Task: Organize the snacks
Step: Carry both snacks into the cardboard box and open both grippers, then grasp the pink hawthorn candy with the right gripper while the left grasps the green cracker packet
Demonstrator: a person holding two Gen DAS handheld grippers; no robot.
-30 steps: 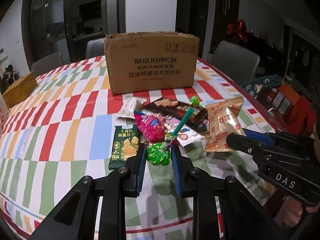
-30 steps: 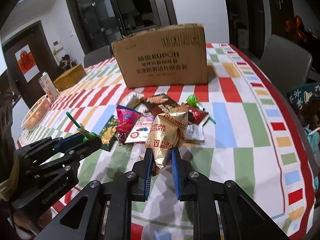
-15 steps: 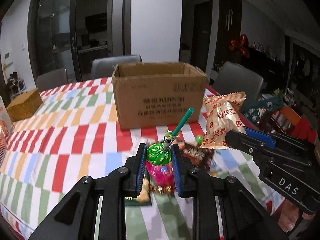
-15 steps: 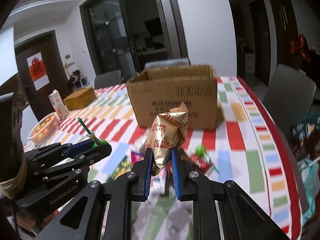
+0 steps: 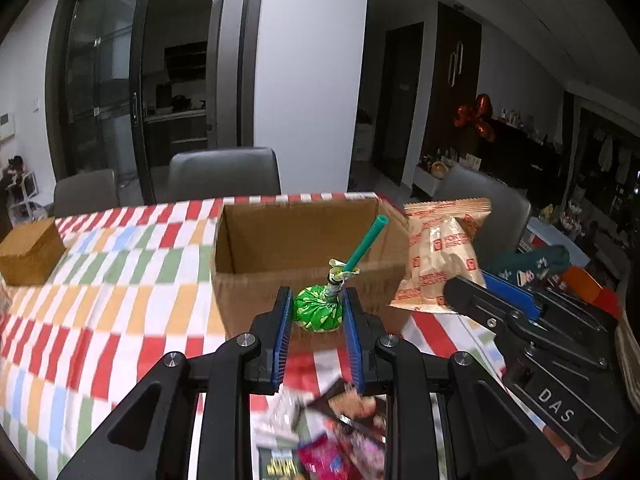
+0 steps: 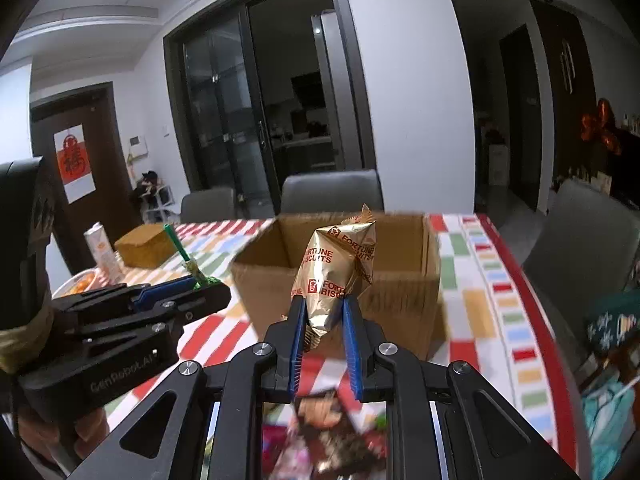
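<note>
Checked tablecloth (image 5: 120,304): your left gripper (image 5: 318,312) clamps a green-wrapped lollipop (image 5: 319,309), right gripper (image 6: 323,316) a gold biscuit packet (image 6: 340,268). Carry step; next, release over the open cardboard box (image 5: 280,236).

Cardboard boxes: 1, the open cardboard box (image 5: 308,280) on the table (image 5: 100,312).
Lollipops: 1, the green lollipop (image 5: 318,312) in front of the box.
Fortune biscuit packs: 1, the gold pack (image 6: 336,276) before the box.
Chairs: 3 grey chairs (image 5: 224,174) beyond the box.
Loose snack packets: a blurred heap (image 5: 320,440) nearer than the box, count unclear.
Grippers: 2.
</note>
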